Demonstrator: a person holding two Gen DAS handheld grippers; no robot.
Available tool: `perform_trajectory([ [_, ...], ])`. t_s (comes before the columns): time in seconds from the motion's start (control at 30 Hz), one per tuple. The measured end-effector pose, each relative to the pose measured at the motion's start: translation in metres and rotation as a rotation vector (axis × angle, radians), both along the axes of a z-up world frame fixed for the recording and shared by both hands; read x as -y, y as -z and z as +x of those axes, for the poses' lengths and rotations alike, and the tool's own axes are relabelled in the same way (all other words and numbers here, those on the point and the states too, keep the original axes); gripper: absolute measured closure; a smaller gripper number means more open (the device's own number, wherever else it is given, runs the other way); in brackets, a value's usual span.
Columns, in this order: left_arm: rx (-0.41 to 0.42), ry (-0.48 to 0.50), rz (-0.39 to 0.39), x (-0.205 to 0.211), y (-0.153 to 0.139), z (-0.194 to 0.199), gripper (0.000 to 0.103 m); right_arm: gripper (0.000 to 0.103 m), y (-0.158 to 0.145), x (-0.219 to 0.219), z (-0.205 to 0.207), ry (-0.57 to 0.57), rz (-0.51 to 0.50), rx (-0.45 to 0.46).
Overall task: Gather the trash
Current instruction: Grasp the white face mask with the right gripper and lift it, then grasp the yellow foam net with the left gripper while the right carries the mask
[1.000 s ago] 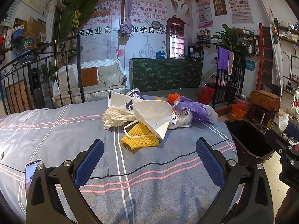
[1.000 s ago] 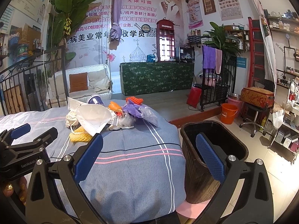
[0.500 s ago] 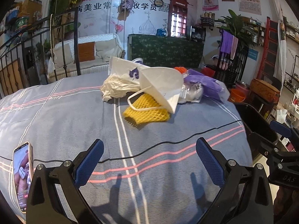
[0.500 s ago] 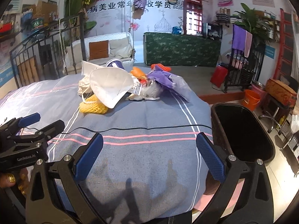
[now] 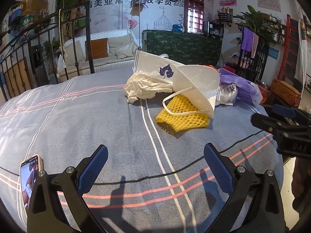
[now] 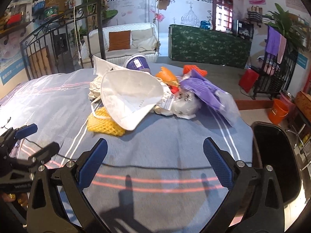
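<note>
Trash heap near far edge of grey striped bedspread (image 5: 81, 116): white folded face mask (image 6: 128, 99) atop yellow foam fruit net (image 6: 105, 124). Left gripper (image 5: 155, 167) spread, empty; right gripper (image 6: 155, 161) narrowing, nothing between. Best approach: straddle mask edge, pinch firmly, carry to black bin (image 6: 276, 155) beside right edge.

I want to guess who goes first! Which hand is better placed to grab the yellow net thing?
Probably the left gripper: the yellow net lies almost straight ahead of its open fingers. For the right gripper it sits off to the side.
</note>
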State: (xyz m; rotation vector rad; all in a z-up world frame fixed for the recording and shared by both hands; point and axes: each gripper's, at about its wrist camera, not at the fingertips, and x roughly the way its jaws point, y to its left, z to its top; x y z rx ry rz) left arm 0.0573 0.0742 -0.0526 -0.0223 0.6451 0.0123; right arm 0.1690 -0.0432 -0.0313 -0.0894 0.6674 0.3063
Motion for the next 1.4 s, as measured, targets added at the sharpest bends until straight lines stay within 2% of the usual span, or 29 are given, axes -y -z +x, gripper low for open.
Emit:
perform_trajectory([
  [0.07,-0.012,0.007,-0.003,-0.003,0.001,0.005,0.006,0.017,-0.002,-0.006,0.013,-0.015,0.021,-0.009],
  [0.23,-0.035,0.036,-0.003,-0.003,0.003,0.014,0.006,0.023,0.003,-0.023,0.050,-0.033,0.046,-0.063],
  [0.4,-0.044,0.058,-0.010,-0.004,0.006,0.019,0.006,0.038,0.023,-0.033,0.086,-0.020,0.062,-0.158],
  [0.53,-0.068,0.068,-0.023,-0.006,0.009,0.025,0.006,0.040,0.038,-0.036,0.108,-0.012,0.120,-0.238],
  [0.63,-0.078,0.075,-0.020,-0.006,0.010,0.028,0.006,0.055,0.046,-0.035,0.119,-0.017,0.177,-0.284],
  [0.7,-0.082,0.081,-0.021,-0.005,0.010,0.030,0.006,0.078,0.048,-0.036,0.122,-0.025,0.207,-0.304],
  [0.73,-0.084,0.083,-0.022,-0.005,0.010,0.031,0.006,0.082,0.048,-0.037,0.121,-0.035,0.228,-0.310],
  [0.8,-0.089,0.086,-0.026,-0.004,0.011,0.032,0.006,0.089,0.047,-0.037,0.118,-0.052,0.255,-0.306],
  [1.0,-0.118,0.090,-0.048,-0.008,0.013,0.041,0.006,0.098,0.019,-0.028,0.094,-0.067,0.294,-0.235],
  [1.4,-0.152,0.123,-0.060,-0.001,0.015,0.065,0.006,0.099,-0.035,0.007,0.055,-0.005,0.300,-0.060],
])
